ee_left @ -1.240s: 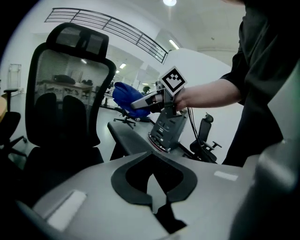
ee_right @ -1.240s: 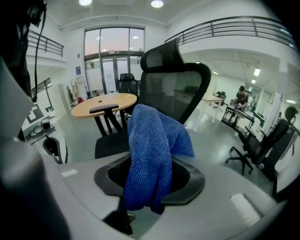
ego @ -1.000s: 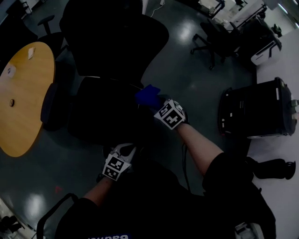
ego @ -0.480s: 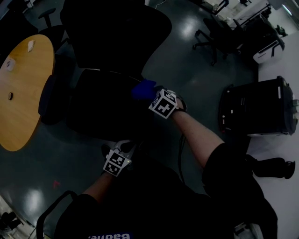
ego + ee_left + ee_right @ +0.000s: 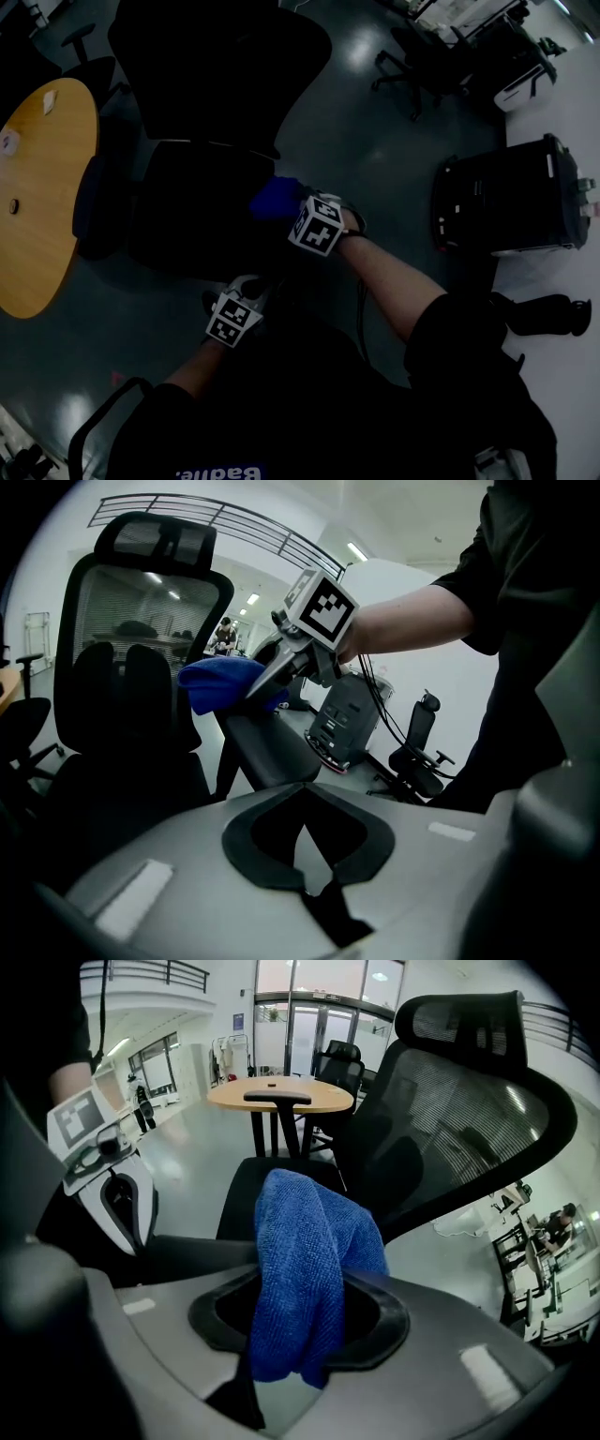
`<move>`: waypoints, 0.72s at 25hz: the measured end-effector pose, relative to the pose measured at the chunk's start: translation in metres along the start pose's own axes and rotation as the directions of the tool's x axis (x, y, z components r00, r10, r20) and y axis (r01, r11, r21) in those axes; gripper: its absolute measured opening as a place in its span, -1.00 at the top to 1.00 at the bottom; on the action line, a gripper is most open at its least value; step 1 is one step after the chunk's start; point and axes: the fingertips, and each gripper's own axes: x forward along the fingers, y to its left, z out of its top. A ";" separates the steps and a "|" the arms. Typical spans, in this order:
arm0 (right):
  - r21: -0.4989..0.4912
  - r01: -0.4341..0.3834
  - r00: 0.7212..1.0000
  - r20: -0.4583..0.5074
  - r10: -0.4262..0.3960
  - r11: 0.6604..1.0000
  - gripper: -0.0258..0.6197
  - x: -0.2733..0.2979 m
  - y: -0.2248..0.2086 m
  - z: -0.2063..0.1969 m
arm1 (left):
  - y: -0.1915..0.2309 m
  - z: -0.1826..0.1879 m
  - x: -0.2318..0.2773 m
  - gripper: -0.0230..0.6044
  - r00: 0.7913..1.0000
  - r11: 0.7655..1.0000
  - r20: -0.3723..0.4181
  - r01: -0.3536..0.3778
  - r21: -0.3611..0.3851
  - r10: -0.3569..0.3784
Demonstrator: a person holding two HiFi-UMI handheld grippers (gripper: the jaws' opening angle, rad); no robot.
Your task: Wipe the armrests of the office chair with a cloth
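Dim, glossy grey floor (image 5: 375,141) runs through this open office, with a round wooden table (image 5: 37,206) off to one side and a black boxy unit (image 5: 506,202) on the other; the black office chair (image 5: 216,84) stands between them.

The right gripper (image 5: 289,208) has its jaws clamped on a bunched blue cloth (image 5: 305,1260), and the cloth sits on the near armrest (image 5: 272,752); the left gripper (image 5: 319,886) hangs low by the seat with its jaws together and nothing between them.

To my eye the wipe of this armrest is under way; doing it well likely means pressing the bunched cloth down so more of it meets the pad, drawing it the pad's full length, and catching the side edges; the idle gripper could brace the chair, since it may swivel.

From above, the chair is nearly all black shadow, so where cloth meets pad is hard to judge; the base is out of sight; the far armrest (image 5: 277,1098) shows only as a small dark bar.
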 end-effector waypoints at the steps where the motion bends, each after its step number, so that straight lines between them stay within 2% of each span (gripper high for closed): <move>1: 0.004 -0.007 1.000 0.003 0.007 1.000 0.37 -0.001 0.009 0.000 | 0.000 -0.001 -0.001 0.87 1.000 1.000 -0.001 0.007 0.007 -0.007; 8: 0.063 -0.062 0.998 0.035 0.060 0.996 0.37 -0.011 0.072 0.000 | -0.003 -0.001 0.002 0.87 0.998 0.996 -0.015 0.065 0.056 -0.065; 18: 0.139 -0.130 0.991 0.060 0.123 0.982 0.37 -0.020 0.130 -0.001 | -0.004 0.003 0.002 0.87 0.994 0.990 -0.027 0.112 0.084 -0.110</move>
